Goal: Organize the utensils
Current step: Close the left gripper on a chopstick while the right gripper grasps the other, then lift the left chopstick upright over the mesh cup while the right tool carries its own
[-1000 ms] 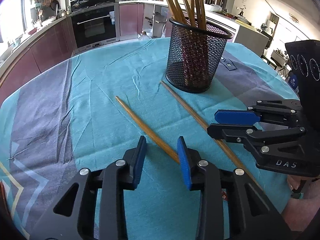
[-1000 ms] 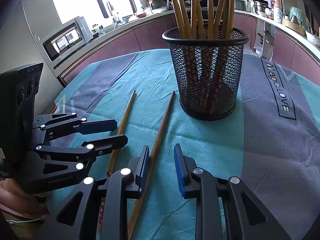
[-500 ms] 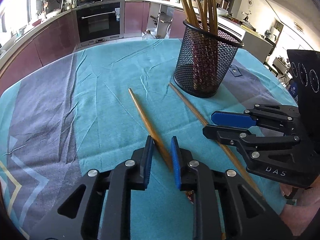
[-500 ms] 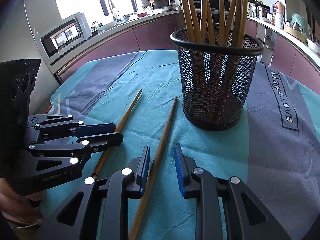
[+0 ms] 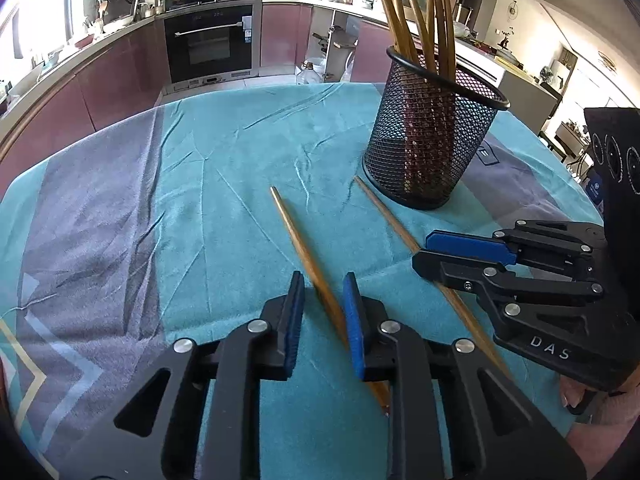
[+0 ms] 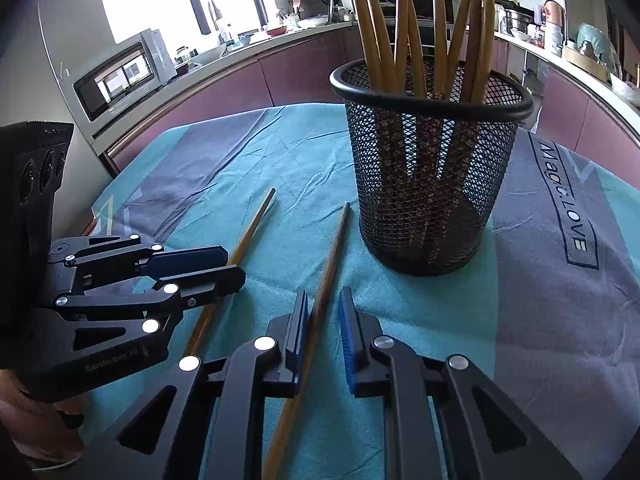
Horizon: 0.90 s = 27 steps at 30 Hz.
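Two wooden chopsticks lie on the teal tablecloth. The left chopstick (image 5: 308,256) runs between the fingers of my left gripper (image 5: 322,292), which is open around it, its right pad close to the stick. The right chopstick (image 6: 328,260) runs between the fingers of my right gripper (image 6: 323,312), open, with the stick against the left pad. A black mesh holder (image 5: 428,144) with several chopsticks upright in it stands just beyond; it also shows in the right wrist view (image 6: 428,168). The right gripper (image 5: 424,250) and left gripper (image 6: 226,264) show side-on in each other's views.
The round table carries a teal and grey cloth (image 5: 180,208) with printed lettering (image 6: 564,196) on the right. Kitchen counters, an oven (image 5: 208,44) and a microwave (image 6: 120,76) stand behind the table.
Both grippers have moved forward along their chopsticks toward the holder. The left jaws narrowed around their stick and now stand slightly wider; the right stick now rests against the left pad.
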Motion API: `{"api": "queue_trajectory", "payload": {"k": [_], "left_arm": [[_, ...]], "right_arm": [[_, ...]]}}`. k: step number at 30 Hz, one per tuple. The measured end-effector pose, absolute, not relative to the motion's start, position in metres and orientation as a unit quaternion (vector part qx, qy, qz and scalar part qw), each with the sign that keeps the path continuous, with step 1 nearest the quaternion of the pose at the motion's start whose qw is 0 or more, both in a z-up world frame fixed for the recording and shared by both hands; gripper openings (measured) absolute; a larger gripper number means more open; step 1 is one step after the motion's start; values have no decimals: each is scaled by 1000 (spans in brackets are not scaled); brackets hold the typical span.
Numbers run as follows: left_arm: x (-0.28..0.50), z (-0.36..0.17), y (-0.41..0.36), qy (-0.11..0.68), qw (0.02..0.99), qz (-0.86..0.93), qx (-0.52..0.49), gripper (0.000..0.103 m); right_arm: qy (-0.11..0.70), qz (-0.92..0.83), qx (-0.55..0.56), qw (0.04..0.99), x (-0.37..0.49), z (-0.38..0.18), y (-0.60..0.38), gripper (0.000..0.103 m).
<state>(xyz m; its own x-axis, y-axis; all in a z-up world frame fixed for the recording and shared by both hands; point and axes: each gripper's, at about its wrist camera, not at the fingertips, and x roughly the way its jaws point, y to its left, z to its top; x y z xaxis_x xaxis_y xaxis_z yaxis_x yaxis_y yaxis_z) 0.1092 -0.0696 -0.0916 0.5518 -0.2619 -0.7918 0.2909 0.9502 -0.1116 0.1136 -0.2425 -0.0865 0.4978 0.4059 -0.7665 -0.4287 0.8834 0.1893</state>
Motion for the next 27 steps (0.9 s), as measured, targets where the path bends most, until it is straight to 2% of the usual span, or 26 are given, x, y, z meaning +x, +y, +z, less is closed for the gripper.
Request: {"api": "queue_trajectory", "payload": {"k": [3,10,27], "left_arm": [[111,-91,-68,448,880,-155,10,14],[112,-92,-67,448,881,-154,3,8],[104,-81,-57,436,885,-165,-15,8]], "right_arm": [[440,245,-7,864,114,-87,-243,8],[443,248,7,862,115,-87,-247,8],[425,274,38,862,105,-69,-260,7]]}}
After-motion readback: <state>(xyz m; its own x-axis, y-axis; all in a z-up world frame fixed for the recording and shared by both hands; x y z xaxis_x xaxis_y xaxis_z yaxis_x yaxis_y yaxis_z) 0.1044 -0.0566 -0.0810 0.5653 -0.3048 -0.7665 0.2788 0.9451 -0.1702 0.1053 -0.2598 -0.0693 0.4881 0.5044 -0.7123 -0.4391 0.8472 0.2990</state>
